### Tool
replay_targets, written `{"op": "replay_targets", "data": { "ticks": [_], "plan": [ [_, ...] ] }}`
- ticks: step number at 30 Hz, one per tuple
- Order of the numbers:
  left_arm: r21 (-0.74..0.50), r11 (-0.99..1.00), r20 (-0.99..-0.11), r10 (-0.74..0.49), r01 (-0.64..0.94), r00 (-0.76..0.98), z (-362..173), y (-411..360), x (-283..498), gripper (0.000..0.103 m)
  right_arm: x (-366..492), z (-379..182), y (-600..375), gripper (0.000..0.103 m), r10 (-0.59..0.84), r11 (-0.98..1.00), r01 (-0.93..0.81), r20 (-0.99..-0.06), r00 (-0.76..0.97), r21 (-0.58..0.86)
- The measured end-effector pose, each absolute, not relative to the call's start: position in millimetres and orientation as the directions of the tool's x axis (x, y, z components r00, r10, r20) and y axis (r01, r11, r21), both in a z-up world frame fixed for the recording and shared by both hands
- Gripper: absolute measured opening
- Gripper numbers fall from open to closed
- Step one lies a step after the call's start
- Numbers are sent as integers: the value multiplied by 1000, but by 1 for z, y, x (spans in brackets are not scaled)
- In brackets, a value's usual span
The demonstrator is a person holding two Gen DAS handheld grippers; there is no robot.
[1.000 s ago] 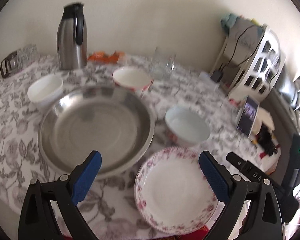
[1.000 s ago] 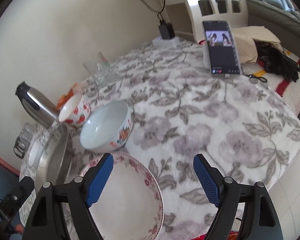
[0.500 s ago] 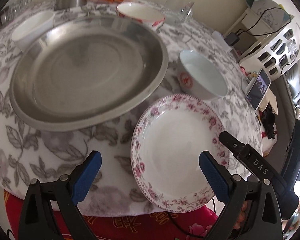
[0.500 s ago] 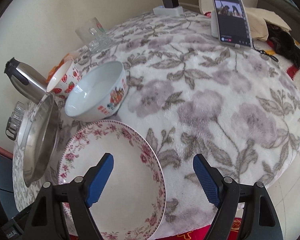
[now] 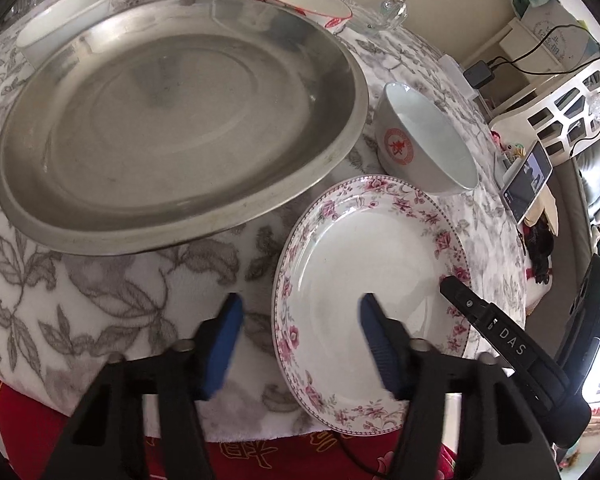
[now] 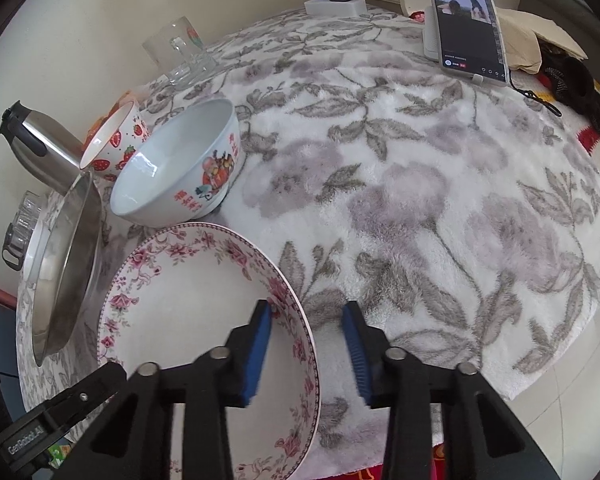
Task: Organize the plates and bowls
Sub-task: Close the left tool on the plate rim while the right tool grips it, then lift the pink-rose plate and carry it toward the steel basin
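Observation:
A white plate with a pink floral rim (image 5: 372, 264) (image 6: 188, 300) lies at the table's near edge. My left gripper (image 5: 300, 320) straddles the plate's left rim. Its jaws are closing, and the pads stand clear of the rim on both sides. My right gripper (image 6: 306, 332) straddles the right rim, one pad over the plate and one outside. Its jaws are closing too and do not press on the rim. A large steel pan (image 5: 172, 120) (image 6: 66, 264) sits left of the plate. A white bowl with a red print (image 5: 420, 148) (image 6: 176, 168) stands just behind the plate.
A strawberry bowl (image 5: 300, 0) (image 6: 116, 140) and a plain white bowl (image 5: 64, 12) stand behind the pan. A steel flask (image 6: 40, 152) and a glass mug (image 6: 180, 52) stand by the wall. A propped phone (image 6: 468, 20) is at the far right on the floral cloth (image 6: 420, 200).
Both grippers sank toward the floral plate and tipped further down. Their jaws narrowed from wide open to a closer gap around the plate's opposite rims.

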State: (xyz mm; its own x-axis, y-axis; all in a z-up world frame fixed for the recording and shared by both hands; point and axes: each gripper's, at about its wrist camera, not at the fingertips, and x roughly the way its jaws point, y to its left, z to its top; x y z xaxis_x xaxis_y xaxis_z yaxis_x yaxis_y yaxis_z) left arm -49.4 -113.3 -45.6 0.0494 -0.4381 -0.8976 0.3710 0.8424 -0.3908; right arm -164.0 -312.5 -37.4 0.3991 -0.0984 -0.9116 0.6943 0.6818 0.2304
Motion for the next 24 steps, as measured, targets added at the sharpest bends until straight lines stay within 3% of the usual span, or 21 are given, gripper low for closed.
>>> {"op": "replay_targets", "data": {
  "ticks": [6,12,17,19,24],
  "plan": [
    [-393,845,-902,-432,362,29,-53,-115,-47,29,-163,-39,-312,34,-84,688,684,-910,406,242],
    [-406,851,-902,-432,335,4,-63,-113,-44,20,-162,-40,-311,34,-81,692,679,-908,410,245],
    [-412,851,-899,-437,325,6,-64,-113,-43,18,-160,-38,-305,32,-50,712,647,-900,433,272],
    [-420,850,-896,-444,319,3,-64,-112,-41,18,-162,-39,-309,22,-43,697,658,-899,436,286],
    [-436,847,-890,-457,304,-3,-68,-110,-36,16,-166,-40,-313,20,-31,672,670,-893,450,314]
  ]
}}
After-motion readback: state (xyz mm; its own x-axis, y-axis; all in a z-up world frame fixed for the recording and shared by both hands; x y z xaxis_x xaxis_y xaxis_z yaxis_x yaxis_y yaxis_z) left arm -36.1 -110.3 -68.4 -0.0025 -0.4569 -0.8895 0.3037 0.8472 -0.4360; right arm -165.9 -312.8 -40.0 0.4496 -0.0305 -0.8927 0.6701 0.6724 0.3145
